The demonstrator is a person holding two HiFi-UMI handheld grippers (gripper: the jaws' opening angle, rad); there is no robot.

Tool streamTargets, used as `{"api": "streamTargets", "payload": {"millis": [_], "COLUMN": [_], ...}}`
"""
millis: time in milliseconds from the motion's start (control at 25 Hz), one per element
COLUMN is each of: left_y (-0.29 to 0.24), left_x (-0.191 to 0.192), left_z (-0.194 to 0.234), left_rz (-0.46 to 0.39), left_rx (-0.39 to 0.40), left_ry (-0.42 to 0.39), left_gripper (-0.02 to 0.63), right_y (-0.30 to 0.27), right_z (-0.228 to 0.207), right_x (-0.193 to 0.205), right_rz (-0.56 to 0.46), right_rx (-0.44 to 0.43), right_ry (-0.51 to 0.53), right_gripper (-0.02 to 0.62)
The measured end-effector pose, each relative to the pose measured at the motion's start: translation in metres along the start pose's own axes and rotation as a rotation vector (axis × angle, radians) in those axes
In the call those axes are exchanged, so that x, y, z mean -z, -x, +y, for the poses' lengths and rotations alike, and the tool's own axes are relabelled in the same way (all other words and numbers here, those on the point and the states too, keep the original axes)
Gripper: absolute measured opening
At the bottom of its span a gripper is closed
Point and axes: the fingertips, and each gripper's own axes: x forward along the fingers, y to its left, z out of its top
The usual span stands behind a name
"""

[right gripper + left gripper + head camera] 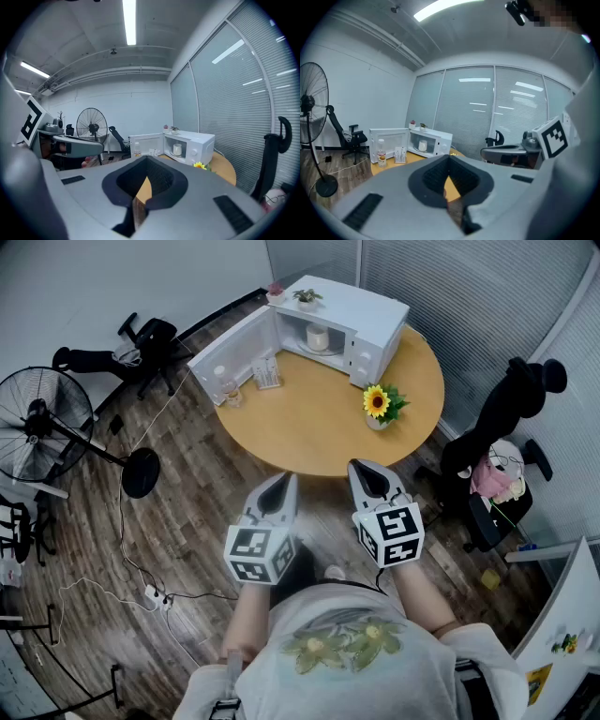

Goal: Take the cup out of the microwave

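I hold my left hand-held gripper (281,484) and right hand-held gripper (368,474) at the tabletop's (309,432) near edge, each with its jaws together and nothing between them. The cup (318,337) stands inside the open microwave (373,317) at the far edge, well apart from both.

bright and even throughout, lit by ceiling strips (129,21) reflected as streaks in the glass wall (478,117). only soft, faint shadows on the table (309,427). strongly fisheyed in both gripper views, dark at the corners, blurred in the near foreground; slightly washed out on the white microwave (366,301).
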Motion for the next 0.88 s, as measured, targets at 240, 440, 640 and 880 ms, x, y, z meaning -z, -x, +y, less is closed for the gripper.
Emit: {"api": "streamTargets", "payload": {"millis": [240,440,640,880], "left_y": [-0.013,-0.032,-0.061,-0.095], "left_x": [0.001,-0.006,-0.017,-0.035], "left_z": [0.007,0.024,0.040,0.057], "left_rz": [0.019,0.019,0.023,0.019], "left_rx": [0.016,0.034,0.078,0.142], "left_ry": [0.004,0.025,0.040,0.053], "left_gripper": [0.005,0.004,0.003,0.005], "right_y": [-0.013,-0.033,-0.061,-0.090], "right_z": [0.001,-0.001,-0.013,-0.030], "right_x": [0.001,0.001,-0.004,-0.010], "right_rz": [0.005,0.016,0.029,0.046], "right_rx": [-0.008,-0.005,0.017,0.054], "right_ry": [-0.003,-0.003,-0.002,-0.032], "right_gripper": [0.017,0.017,0.017,0.017]}}
